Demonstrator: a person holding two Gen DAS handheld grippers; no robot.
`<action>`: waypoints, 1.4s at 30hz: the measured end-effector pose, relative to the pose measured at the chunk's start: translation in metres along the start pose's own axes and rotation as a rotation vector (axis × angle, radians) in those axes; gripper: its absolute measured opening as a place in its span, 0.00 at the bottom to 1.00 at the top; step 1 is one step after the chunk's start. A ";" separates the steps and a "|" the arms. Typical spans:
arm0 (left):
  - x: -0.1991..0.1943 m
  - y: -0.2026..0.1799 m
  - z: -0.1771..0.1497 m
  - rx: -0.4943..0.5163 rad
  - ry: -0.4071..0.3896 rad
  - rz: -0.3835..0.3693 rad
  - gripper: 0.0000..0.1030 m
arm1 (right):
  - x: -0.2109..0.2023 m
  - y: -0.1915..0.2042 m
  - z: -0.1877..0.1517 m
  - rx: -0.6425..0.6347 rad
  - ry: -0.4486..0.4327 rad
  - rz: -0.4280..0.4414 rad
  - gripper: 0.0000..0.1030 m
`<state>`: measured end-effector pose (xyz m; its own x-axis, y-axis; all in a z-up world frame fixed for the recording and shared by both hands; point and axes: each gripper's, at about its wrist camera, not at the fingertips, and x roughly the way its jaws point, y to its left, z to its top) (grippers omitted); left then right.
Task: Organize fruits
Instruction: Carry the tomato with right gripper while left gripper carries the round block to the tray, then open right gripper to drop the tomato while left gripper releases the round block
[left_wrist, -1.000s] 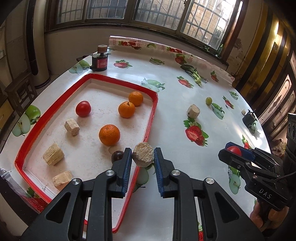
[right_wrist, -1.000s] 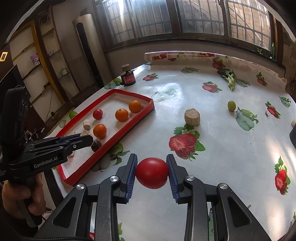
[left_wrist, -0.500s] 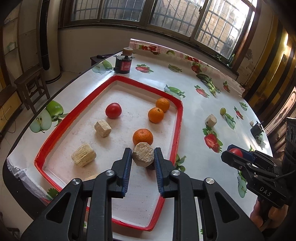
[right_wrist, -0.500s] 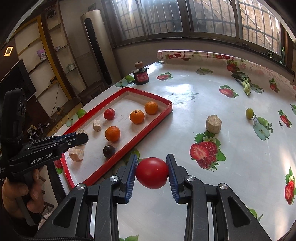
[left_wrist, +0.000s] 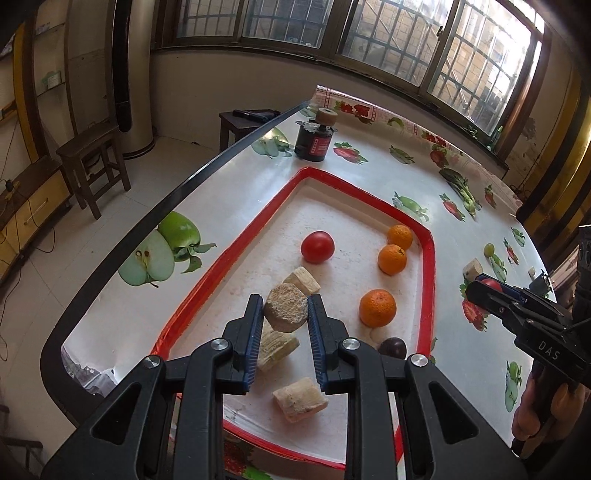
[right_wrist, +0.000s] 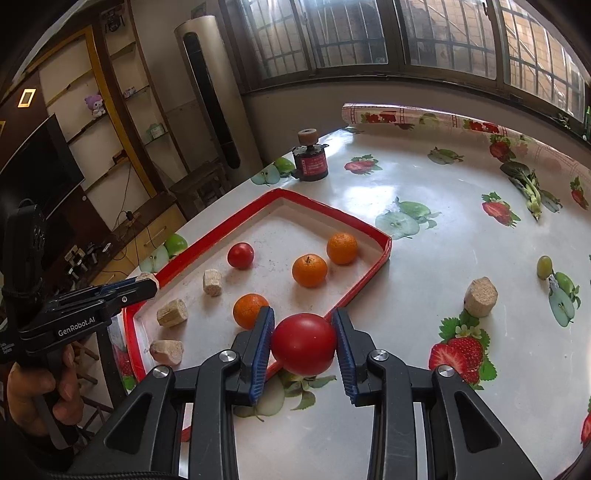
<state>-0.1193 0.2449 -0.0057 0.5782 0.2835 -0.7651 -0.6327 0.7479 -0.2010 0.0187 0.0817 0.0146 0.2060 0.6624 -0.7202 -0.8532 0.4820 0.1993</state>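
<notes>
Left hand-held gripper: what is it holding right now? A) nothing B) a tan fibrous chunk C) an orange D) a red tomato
B: the left hand-held gripper is shut on a tan fibrous chunk above the red-rimmed tray; the red tomato sits in the right hand-held gripper.

Left wrist view looking down past its jaws, close above the red tray (left_wrist: 428, 280), right wrist view facing the same tray (right_wrist: 384, 245) from its right, both sharing the surface (right_wrist: 443, 258)

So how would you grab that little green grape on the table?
Grip the green grape across its round middle, coming straight down from above. It sits alone on the table, apart from the beige chunk, so the fingers fit either side. Squeeze gently; it may roll.
</notes>
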 end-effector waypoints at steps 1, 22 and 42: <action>0.004 0.002 0.002 -0.002 0.004 0.001 0.21 | 0.005 0.001 0.004 0.001 0.000 0.003 0.32; 0.057 0.007 0.004 -0.001 0.096 0.027 0.21 | 0.091 0.005 0.015 -0.010 0.122 0.005 0.32; 0.043 0.003 0.003 0.002 0.063 0.077 0.52 | 0.062 0.002 0.015 -0.004 0.074 0.013 0.42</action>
<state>-0.0948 0.2615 -0.0369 0.4944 0.3017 -0.8152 -0.6725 0.7269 -0.1389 0.0368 0.1321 -0.0193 0.1594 0.6246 -0.7645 -0.8576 0.4712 0.2062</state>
